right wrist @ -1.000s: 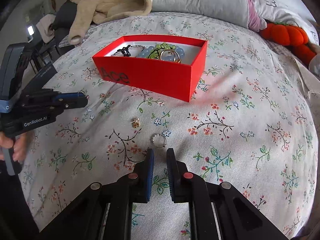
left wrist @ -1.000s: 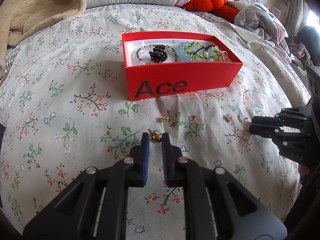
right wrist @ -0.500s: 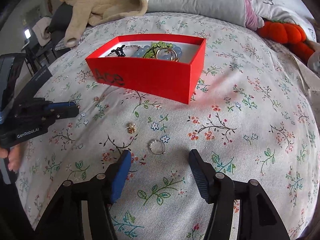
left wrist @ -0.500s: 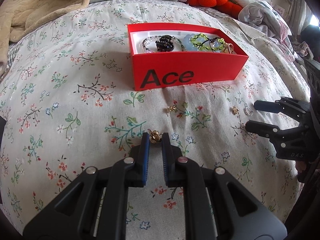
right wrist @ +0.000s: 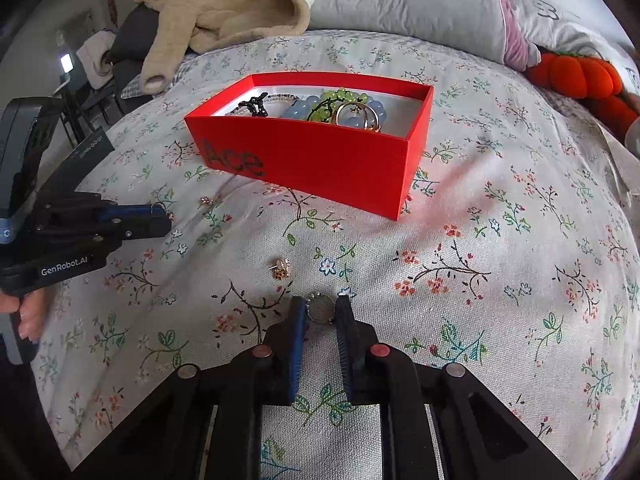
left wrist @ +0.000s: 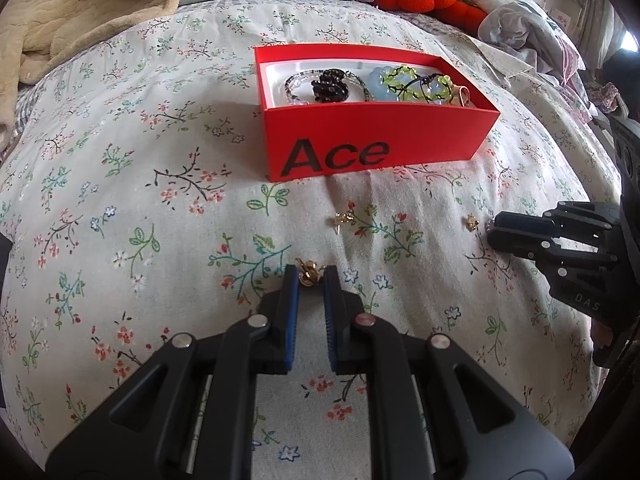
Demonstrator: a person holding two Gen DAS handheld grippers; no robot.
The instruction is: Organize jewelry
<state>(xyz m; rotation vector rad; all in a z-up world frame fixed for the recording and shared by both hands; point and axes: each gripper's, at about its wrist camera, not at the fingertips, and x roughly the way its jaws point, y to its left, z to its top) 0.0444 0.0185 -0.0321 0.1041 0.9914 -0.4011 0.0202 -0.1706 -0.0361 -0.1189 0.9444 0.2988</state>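
Floral bedspread (left wrist: 120,184) fills both views, with my red box (left wrist: 376,152) of bracelets sitting on it. My left gripper (left wrist: 310,276) pinches a gold earring (left wrist: 308,273) at the fingertips, low over the cloth. My right gripper (right wrist: 321,309) has just closed; its jaws now clamp a silver ring (right wrist: 320,307). Two more earrings lie loose on the cloth between the grippers and the box, one (left wrist: 344,219) near the box front, another (right wrist: 281,269) just beside the ring.
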